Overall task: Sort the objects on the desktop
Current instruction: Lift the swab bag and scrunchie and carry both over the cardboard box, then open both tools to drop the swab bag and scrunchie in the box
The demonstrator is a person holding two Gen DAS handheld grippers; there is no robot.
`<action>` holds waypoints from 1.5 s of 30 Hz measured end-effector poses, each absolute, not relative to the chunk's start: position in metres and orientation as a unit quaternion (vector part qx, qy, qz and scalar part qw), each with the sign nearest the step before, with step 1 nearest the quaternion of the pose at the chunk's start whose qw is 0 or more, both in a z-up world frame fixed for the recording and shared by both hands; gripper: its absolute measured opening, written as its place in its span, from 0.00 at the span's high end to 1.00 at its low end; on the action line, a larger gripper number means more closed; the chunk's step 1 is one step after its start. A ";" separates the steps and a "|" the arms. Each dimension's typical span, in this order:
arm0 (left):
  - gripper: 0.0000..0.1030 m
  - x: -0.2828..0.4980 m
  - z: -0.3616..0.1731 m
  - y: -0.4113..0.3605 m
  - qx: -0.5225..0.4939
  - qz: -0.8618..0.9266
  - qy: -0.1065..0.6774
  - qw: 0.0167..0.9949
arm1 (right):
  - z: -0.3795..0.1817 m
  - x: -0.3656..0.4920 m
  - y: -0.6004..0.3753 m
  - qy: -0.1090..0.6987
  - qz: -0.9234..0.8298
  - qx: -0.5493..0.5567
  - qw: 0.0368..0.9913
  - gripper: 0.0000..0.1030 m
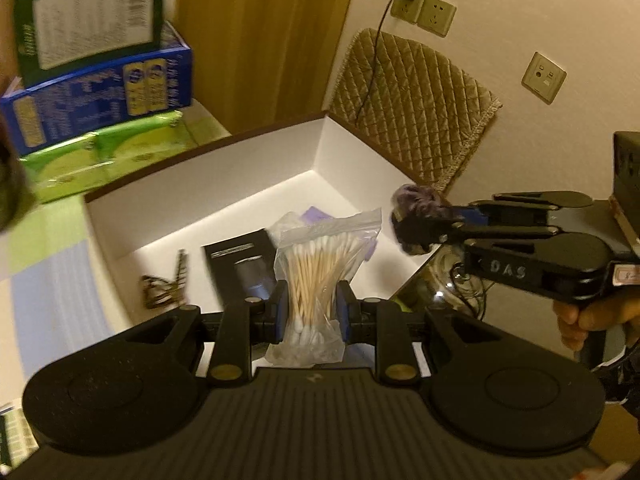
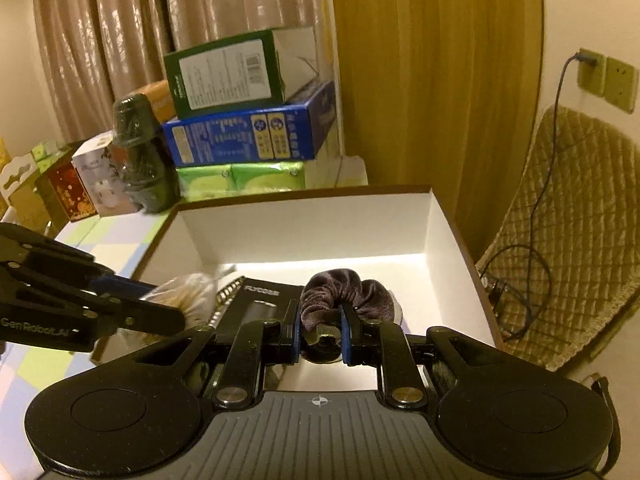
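Left gripper [image 1: 311,310]: we clench the bag of cotton swabs [image 1: 320,264], frame centre.
Right gripper [image 2: 323,332]: we grasp the dark scrunchie [image 2: 348,294] above the white box [image 2: 434,232].

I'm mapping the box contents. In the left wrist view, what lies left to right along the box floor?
Hair clip → black booklet → bag of cotton swabs, held in the left gripper.
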State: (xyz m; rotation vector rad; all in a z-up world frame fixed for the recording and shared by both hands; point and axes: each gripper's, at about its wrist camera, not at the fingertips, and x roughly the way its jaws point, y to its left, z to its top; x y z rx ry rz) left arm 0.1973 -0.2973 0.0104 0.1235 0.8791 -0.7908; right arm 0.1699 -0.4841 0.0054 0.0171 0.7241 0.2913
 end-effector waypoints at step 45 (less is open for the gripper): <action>0.28 0.259 -0.034 -0.344 0.097 -0.295 0.470 0.826 | -0.035 0.237 -0.504 0.421 0.196 -0.018 0.886 0.21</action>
